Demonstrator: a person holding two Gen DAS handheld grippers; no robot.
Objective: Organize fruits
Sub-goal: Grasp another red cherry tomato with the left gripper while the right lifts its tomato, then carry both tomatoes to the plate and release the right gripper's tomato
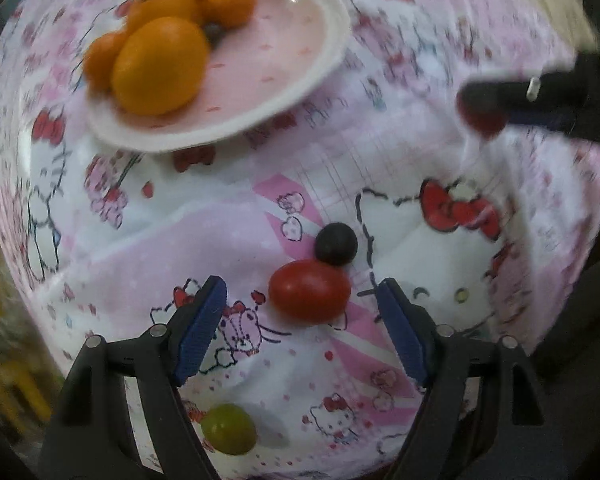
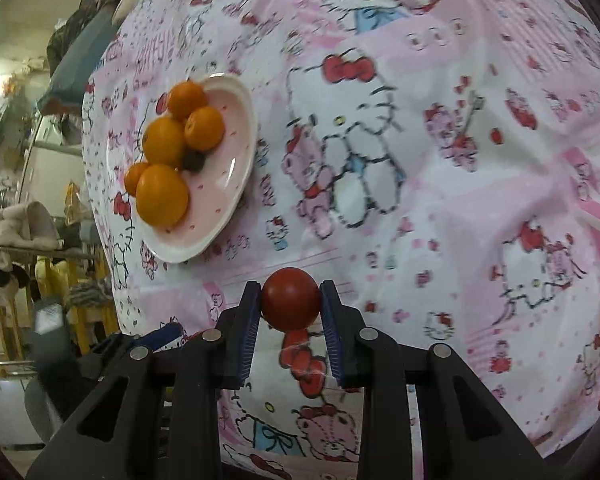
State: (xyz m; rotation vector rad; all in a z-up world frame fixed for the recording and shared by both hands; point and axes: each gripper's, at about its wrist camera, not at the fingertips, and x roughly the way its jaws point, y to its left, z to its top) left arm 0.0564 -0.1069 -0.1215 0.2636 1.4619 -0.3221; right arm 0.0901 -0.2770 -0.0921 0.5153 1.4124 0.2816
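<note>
My left gripper (image 1: 302,292) hangs open, pointing down at the cloth, with a red cherry tomato (image 1: 309,292) lying between its blue pads, untouched. A dark blueberry (image 1: 336,244) rests against the tomato's far side, and a green grape (image 1: 229,429) lies nearer, under the left finger. My right gripper (image 2: 290,300) is shut on a second red tomato (image 2: 290,298), lifted off the cloth; in the left wrist view it shows blurred with that tomato (image 1: 485,114) at the right. A pink plate (image 1: 300,48) (image 2: 236,160) holds several oranges (image 1: 160,66) (image 2: 162,196) and one blueberry (image 2: 193,161).
A pink and white cartoon-print cloth (image 1: 220,220) (image 2: 460,200) covers the table. Beyond the table's left edge in the right wrist view stand cluttered shelves and furniture (image 2: 20,220). My left gripper's blue finger (image 2: 162,336) shows at the lower left there.
</note>
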